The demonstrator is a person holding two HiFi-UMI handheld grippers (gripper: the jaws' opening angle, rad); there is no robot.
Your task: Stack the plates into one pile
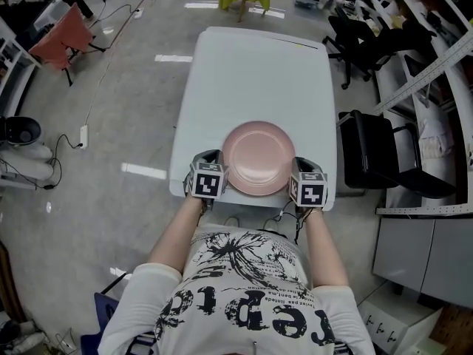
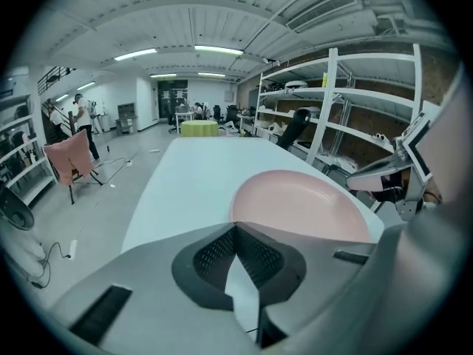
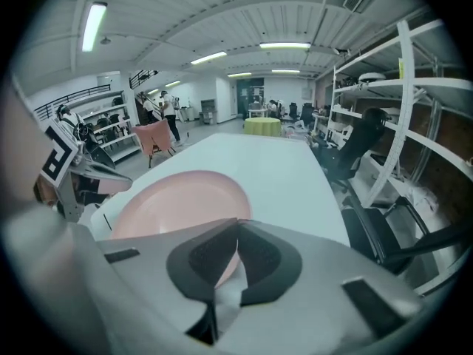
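Observation:
A pink plate (image 1: 257,157) lies on the white table (image 1: 251,72) near its front edge; from above I cannot tell whether more plates lie under it. My left gripper (image 1: 209,156) sits just off the plate's left rim, jaws shut with nothing between them. My right gripper (image 1: 307,163) sits just off the right rim, also shut and empty. In the left gripper view the plate (image 2: 303,202) lies ahead and to the right of the closed jaws (image 2: 236,228). In the right gripper view the plate (image 3: 177,198) lies ahead and to the left of the closed jaws (image 3: 238,220).
A black chair (image 1: 377,154) stands close to the table's right side, with shelving (image 3: 399,124) behind it. A fan (image 1: 18,132) and cables lie on the floor at left. A chair draped in red cloth (image 1: 63,35) stands far left.

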